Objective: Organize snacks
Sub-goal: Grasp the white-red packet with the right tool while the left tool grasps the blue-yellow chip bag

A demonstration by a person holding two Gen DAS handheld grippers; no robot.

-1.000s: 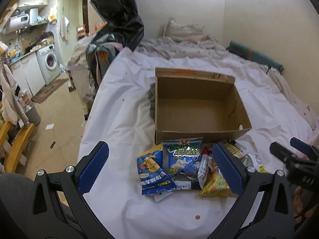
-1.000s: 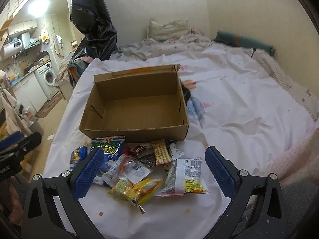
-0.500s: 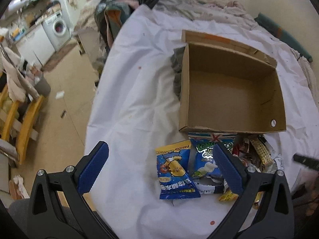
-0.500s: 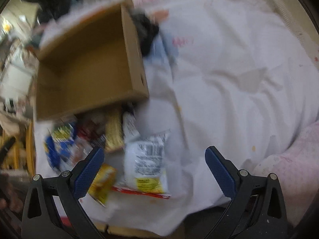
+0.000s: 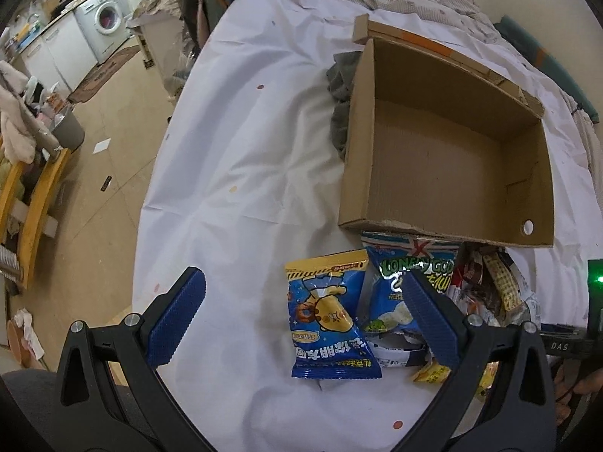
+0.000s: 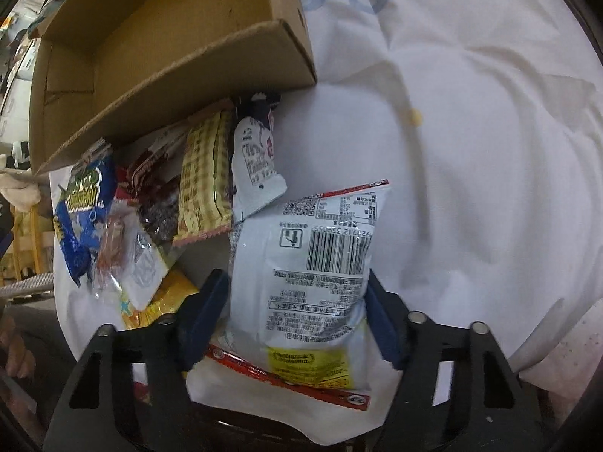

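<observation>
An empty cardboard box (image 5: 444, 158) lies open on the white sheet; it also shows in the right wrist view (image 6: 158, 60). A pile of snack packets lies along its near side. In the left wrist view a blue and yellow packet (image 5: 328, 312) and a blue and green packet (image 5: 399, 286) lie between the fingers of my open left gripper (image 5: 301, 320), which hovers above them. My right gripper (image 6: 297, 312) is low, its fingers either side of a white packet with a barcode (image 6: 312, 263), touching its edges. A yellow checked packet (image 6: 203, 184) lies beyond.
The bed's left edge (image 5: 150, 203) drops to a tiled floor with a washing machine (image 5: 105, 22) and a yellow wooden frame (image 5: 34, 196). A grey cloth (image 5: 341, 90) lies against the box's left side. White sheet (image 6: 471, 132) stretches right of the pile.
Both grippers have tilted down and moved closer to the pile. The right gripper has dropped onto the white packet and narrowed around it. The left gripper stays open.
</observation>
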